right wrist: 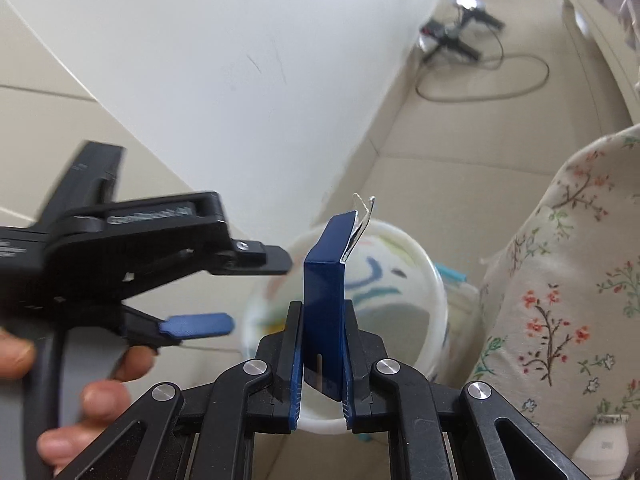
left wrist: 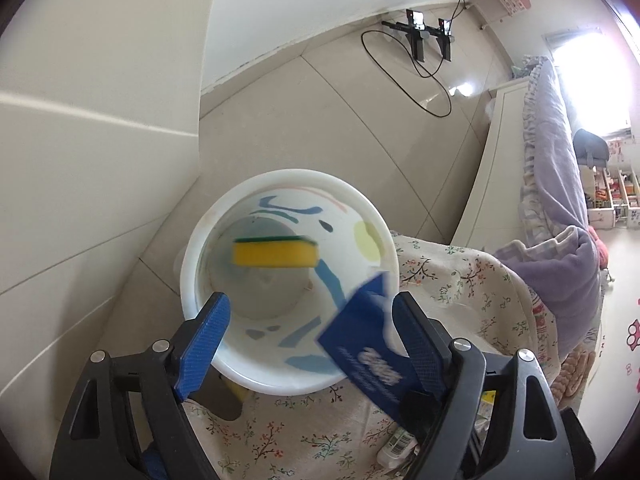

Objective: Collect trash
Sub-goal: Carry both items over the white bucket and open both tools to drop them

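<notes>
A white trash bin [left wrist: 288, 184] with coloured marks inside stands on the floor by the bed edge; it also shows in the right wrist view [right wrist: 434, 276]. A yellow sponge with a green top [left wrist: 275, 252] is blurred inside the bin's mouth. My left gripper [left wrist: 310, 316] is open and empty above the bin; it shows at the left of the right wrist view [right wrist: 240, 292]. My right gripper [right wrist: 322, 344] is shut on a dark blue carton [right wrist: 324, 300] with a torn top, held above the bin's near rim. The carton also shows in the left wrist view [left wrist: 364, 336].
A floral cloth [left wrist: 460, 280] covers the surface beside the bin, with a small white bottle [right wrist: 600, 446] on it. A white wall [left wrist: 100, 160] stands left of the bin. Black stands and a cable [left wrist: 424, 52] lie on the tiled floor; a bed with purple bedding [left wrist: 556, 184] is at right.
</notes>
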{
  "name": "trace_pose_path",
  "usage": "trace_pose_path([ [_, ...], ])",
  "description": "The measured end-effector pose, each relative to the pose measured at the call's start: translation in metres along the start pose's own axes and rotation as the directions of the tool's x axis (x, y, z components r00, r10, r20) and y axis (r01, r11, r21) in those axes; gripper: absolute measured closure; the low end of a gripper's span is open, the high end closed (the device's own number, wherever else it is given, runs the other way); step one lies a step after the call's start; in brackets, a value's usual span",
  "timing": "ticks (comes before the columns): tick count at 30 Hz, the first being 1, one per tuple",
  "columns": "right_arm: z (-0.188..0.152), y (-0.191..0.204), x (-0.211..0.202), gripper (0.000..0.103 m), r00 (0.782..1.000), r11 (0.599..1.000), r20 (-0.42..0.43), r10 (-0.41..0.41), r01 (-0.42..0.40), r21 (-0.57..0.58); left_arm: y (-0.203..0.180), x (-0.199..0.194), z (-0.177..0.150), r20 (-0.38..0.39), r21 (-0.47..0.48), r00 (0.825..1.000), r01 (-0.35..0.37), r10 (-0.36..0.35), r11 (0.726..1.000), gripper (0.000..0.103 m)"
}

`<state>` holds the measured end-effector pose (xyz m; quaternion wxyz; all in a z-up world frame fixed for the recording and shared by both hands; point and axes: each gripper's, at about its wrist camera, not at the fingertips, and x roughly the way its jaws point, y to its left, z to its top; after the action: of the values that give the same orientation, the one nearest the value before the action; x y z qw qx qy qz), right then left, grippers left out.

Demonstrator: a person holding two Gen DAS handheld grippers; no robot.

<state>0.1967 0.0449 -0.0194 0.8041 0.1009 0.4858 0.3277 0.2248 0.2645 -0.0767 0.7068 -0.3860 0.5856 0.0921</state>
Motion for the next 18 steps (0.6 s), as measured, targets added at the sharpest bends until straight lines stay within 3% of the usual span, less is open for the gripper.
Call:
trace_pose_path([
  [3,-0.001,0.004,0.019,0.084,0.997,0.999,-0.075,-0.020,0.017,-0.036,0.002,-0.005,-0.001,0.014,-0.009,1.000,0.012,-0.012,1.000,0.018],
  [4,-0.001,0.006,0.025,0.074,0.995,0.999,-0.091,-0.040,0.037,-0.040,0.002,-0.007,-0.001,0.021,-0.010,1.000,0.009,-0.009,1.000,0.018],
  [5,-0.002,0.004,0.027,0.057,0.993,0.997,-0.095,-0.067,0.064,-0.033,0.002,-0.009,-0.002,0.028,-0.012,1.000,0.003,-0.003,1.000,0.018],
  [7,-0.003,0.000,0.021,0.042,0.995,0.998,-0.071,-0.064,0.064,-0.010,-0.001,-0.013,-0.004,0.052,-0.001,0.999,-0.012,0.012,1.000,0.018],
  [11,-0.002,-0.010,-0.015,0.041,0.994,0.994,-0.041,-0.103,0.102,-0.030,-0.022,-0.016,-0.016,0.088,0.080,0.995,-0.047,0.040,0.996,0.018],
  [13,-0.002,-0.019,-0.044,0.039,0.990,0.990,-0.032,-0.134,0.133,-0.037,-0.045,-0.014,-0.030,0.092,0.167,0.995,-0.051,0.036,0.985,0.018],
  [15,-0.003,-0.031,-0.082,0.039,0.989,0.988,-0.007,-0.146,0.146,-0.042,-0.071,-0.007,-0.046,0.076,0.276,0.996,-0.065,0.046,0.959,0.018],
  [18,-0.004,-0.052,-0.152,0.025,0.973,0.974,0.077,-0.218,0.222,-0.046,-0.103,0.005,-0.077,0.033,0.397,0.999,-0.051,0.041,0.916,0.018],
])
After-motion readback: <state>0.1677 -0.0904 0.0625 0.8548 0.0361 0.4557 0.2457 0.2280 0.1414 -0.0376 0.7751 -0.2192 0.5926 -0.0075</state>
